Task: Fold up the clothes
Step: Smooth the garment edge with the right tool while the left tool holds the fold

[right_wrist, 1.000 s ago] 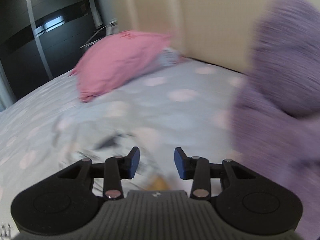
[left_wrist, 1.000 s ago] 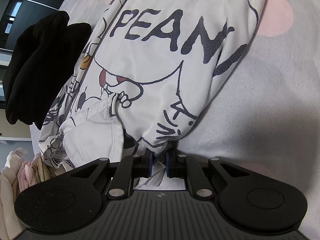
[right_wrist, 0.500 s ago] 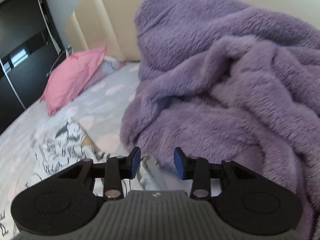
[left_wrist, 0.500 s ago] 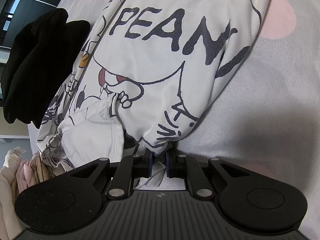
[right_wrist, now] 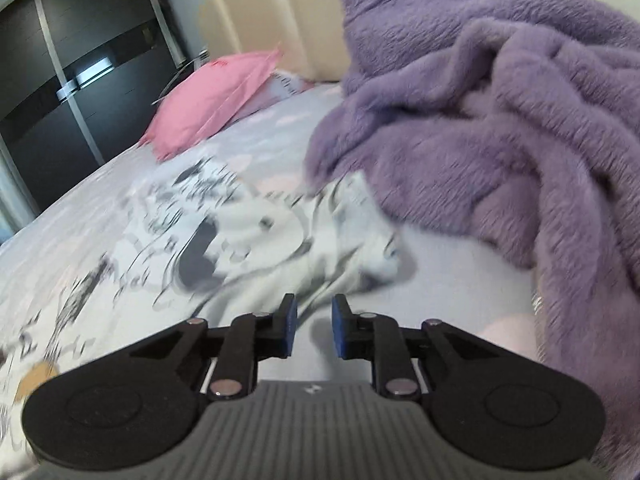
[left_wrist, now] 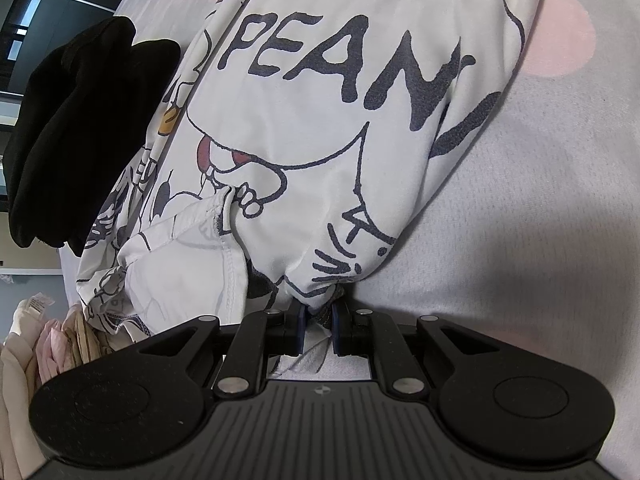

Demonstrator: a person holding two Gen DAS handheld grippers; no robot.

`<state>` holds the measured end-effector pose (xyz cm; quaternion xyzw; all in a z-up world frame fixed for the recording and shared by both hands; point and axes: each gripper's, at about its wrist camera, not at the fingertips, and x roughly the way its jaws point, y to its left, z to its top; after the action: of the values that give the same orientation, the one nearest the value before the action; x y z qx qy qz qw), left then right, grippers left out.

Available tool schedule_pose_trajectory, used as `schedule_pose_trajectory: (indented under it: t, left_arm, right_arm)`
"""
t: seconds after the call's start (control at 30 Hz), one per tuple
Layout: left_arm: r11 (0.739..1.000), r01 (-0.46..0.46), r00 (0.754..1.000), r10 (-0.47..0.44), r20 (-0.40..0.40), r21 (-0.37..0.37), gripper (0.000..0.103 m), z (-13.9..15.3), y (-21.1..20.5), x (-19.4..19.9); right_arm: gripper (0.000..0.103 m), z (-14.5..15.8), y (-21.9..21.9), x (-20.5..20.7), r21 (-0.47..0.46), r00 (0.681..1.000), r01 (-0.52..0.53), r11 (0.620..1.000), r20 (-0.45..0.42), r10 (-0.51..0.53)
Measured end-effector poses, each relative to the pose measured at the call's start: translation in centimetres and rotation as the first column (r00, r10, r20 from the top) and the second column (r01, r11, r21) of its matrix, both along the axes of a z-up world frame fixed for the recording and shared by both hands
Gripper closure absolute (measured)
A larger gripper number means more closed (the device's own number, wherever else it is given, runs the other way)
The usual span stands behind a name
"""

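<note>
Shirt (left_wrist: 320, 128): white, cartoon print, black letters "PEAN" readable in the left wrist view. It lies on the bed (left_wrist: 520, 200), bunched, with a hemmed edge turned up at lower left. A gathered fold of its near edge runs down into the left gripper (left_wrist: 318, 322).

Left gripper: jaws nearly closed, pinching that fold of shirt between the blue pads (left_wrist: 301, 326). Cloth shows both above and below the pads.

Black garment (left_wrist: 80, 132): just left of the shirt, at the bed's edge, apparently touching the shirt's side. Below it, at the far lower left, pale pink and cream fabrics (left_wrist: 52, 340); what they are cannot be told.

Right wrist view: the shirt (right_wrist: 240, 240) is spread across the bed (right_wrist: 440, 300), wrinkled, print blurred by motion. Its far corner reaches the foot of a purple fleece blanket (right_wrist: 500, 120) heaped on the right; contact is probable but the blur leaves it unsure.

Right gripper (right_wrist: 312, 330): jaws parted by a moderate gap, nothing between them. It sits low over bare sheet, just beside the shirt's near edge, with the left pad (right_wrist: 289, 326) close to the cloth.

Sheet: grey with pale pink dots. Pink pillow (right_wrist: 212, 96) at the head of the bed, well apart from the shirt. Cream headboard (right_wrist: 280, 12) behind pillow and blanket. Dark wardrobe (right_wrist: 80, 80) at left.
</note>
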<state>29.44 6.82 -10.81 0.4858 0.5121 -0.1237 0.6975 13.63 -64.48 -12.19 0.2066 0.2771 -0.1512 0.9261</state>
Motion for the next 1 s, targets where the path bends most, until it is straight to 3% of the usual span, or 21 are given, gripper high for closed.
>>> schedule_pose_trajectory:
  t: [0.07,0.2,0.23,0.3,0.37,0.47,0.6,0.67,0.8,0.97,1.0]
  left_arm:
    - [1.000,-0.025,1.000,0.025,0.006,0.000,0.094,-0.4,0.1,-4.8]
    - [1.000,-0.022,1.000,0.022,0.006,0.005,0.094,-0.2,0.4,-4.2]
    - [1.000,-0.021,1.000,0.021,0.006,0.005,0.094,0.0,0.5,-4.3]
    - [1.000,-0.021,1.000,0.021,0.005,0.004,0.094,0.4,0.6,-4.4]
    - [1.000,-0.021,1.000,0.020,0.005,0.004,0.094,0.4,0.9,-4.0]
    - [1.000,-0.020,1.000,0.020,0.007,0.004,0.094,0.7,0.7,-5.1]
    - [1.000,-0.026,1.000,0.026,0.006,0.008,0.094,1.0,0.4,-3.9]
    - [1.000,-0.027,1.000,0.027,0.005,0.010,0.094,1.0,0.4,-3.2]
    - [1.000,-0.026,1.000,0.026,0.007,0.008,0.094,1.0,0.4,-2.1]
    - [0.999,-0.030,1.000,0.029,0.006,0.016,0.094,0.9,0.4,-1.1]
    - [0.999,-0.028,1.000,0.028,0.008,0.019,0.094,1.0,0.2,-1.4]
  right_arm:
    - [0.078,-0.6,0.4,0.3,0.020,0.999,-0.047,0.999,-0.002,0.047]
    - [0.073,-1.2,1.1,1.3,0.007,0.996,-0.090,0.996,0.002,0.090]
    - [0.075,-1.3,1.1,1.4,0.001,0.996,-0.091,0.996,0.001,0.091]
    - [0.103,-1.6,1.0,1.6,-0.013,0.995,-0.098,0.995,-0.007,0.098]
    - [0.102,-1.4,1.1,1.1,-0.042,0.995,-0.101,0.994,-0.015,0.101]
    - [0.103,-0.9,1.0,0.6,-0.160,0.995,-0.085,0.984,-0.071,0.074]
    - [0.103,0.6,-0.8,0.1,-0.293,0.992,0.032,0.956,-0.108,-0.067]
    - [0.103,1.0,-1.7,0.0,-0.389,0.974,0.131,0.912,-0.123,-0.192]
    - [0.103,0.0,-5.1,-2.2,-0.289,0.941,0.250,0.924,-0.155,-0.302]
    - [0.097,0.6,-3.0,-2.1,-0.214,0.991,0.114,0.970,-0.048,-0.127]
    - [0.091,0.6,-2.6,-2.0,-0.176,0.995,0.086,0.981,-0.028,-0.092]
